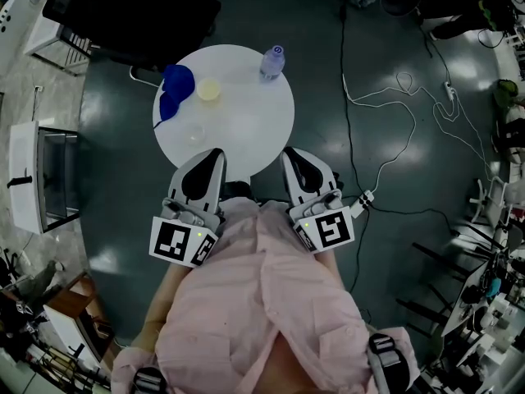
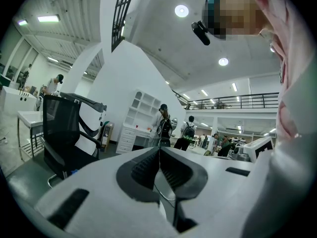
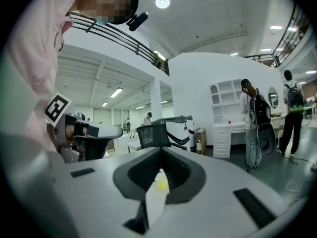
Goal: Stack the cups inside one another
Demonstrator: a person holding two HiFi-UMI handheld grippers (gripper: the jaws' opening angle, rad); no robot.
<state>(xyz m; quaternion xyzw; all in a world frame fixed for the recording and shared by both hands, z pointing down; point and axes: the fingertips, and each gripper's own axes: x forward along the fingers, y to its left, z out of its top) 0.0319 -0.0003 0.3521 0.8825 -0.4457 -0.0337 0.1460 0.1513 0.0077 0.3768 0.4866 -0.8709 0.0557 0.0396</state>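
On the round white table (image 1: 246, 130) sit a blue cup (image 1: 175, 87) at the left, a pale yellow cup (image 1: 208, 89) beside it, and a faint clear cup (image 1: 195, 134) nearer me. My left gripper (image 1: 216, 154) and right gripper (image 1: 289, 154) hover side by side at the table's near edge, both shut and holding nothing. In the left gripper view the left gripper (image 2: 159, 150) has its jaws meeting at the tips. In the right gripper view the right gripper (image 3: 160, 151) is likewise shut, and the yellow cup (image 3: 161, 184) shows through the slit below the tips.
A water bottle (image 1: 273, 61) stands at the table's far right. A black office chair (image 1: 131, 11) is behind the table, a white cabinet (image 1: 41, 179) at the left, cables (image 1: 402, 97) on the dark floor to the right. People stand far off (image 2: 163, 128).
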